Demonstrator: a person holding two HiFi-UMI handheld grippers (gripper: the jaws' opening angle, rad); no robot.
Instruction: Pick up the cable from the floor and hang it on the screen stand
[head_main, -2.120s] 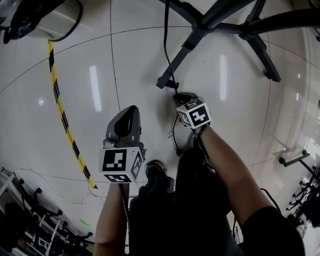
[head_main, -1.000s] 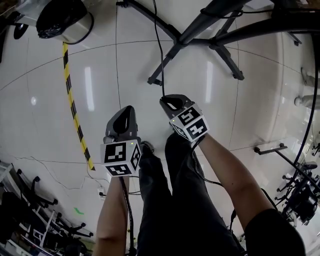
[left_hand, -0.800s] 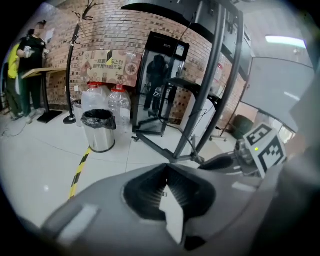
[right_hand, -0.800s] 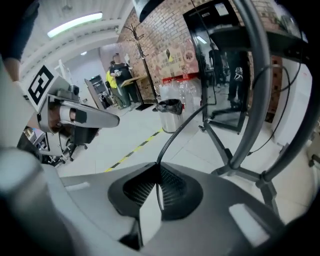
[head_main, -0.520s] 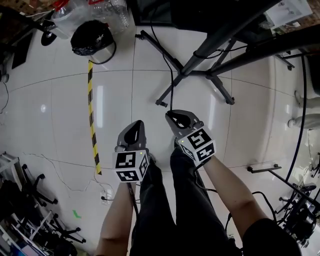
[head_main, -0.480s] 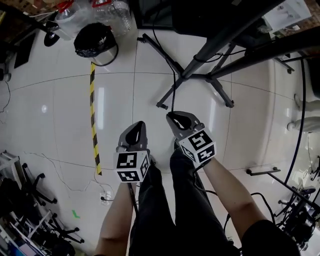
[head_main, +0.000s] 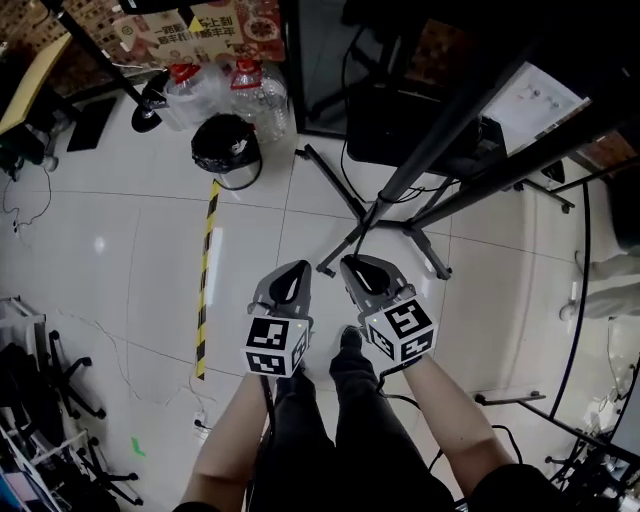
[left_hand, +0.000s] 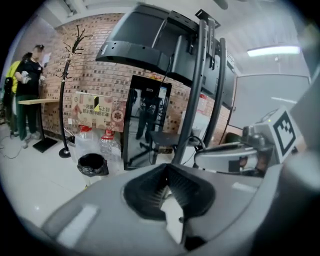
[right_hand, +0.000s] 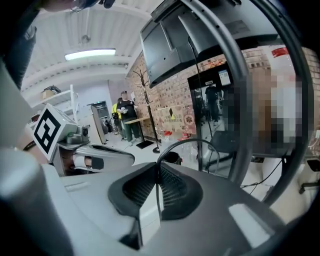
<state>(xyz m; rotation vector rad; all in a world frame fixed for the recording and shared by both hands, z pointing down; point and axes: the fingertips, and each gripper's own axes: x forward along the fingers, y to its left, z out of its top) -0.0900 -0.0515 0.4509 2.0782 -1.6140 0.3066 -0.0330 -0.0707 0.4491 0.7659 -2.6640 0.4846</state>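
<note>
My right gripper (head_main: 352, 266) is held up at waist height, shut on a thin black cable (right_hand: 181, 145). The cable rises from between its pads (right_hand: 159, 176) and arcs over toward the stand. The screen stand (head_main: 385, 205) is black, with splayed legs on the white floor just ahead of both grippers. Its slanted poles (right_hand: 235, 105) and the dark screen (left_hand: 150, 45) tower above. My left gripper (head_main: 292, 274) hangs beside the right one, jaws shut with nothing in them (left_hand: 165, 189). In the head view the cable is too thin to follow.
A bin with a black liner (head_main: 225, 150) and water bottles (head_main: 250, 85) stand far left of the stand. Yellow-black tape (head_main: 205, 290) runs along the floor. Chair bases (head_main: 40, 390) crowd the left edge. A coat rack (left_hand: 67, 90) and a person (left_hand: 27, 85) are by the brick wall.
Both grippers have risen from near the floor to waist height and drawn closer together. The right one has stayed shut on the cable, and more of the stand has come into view.
</note>
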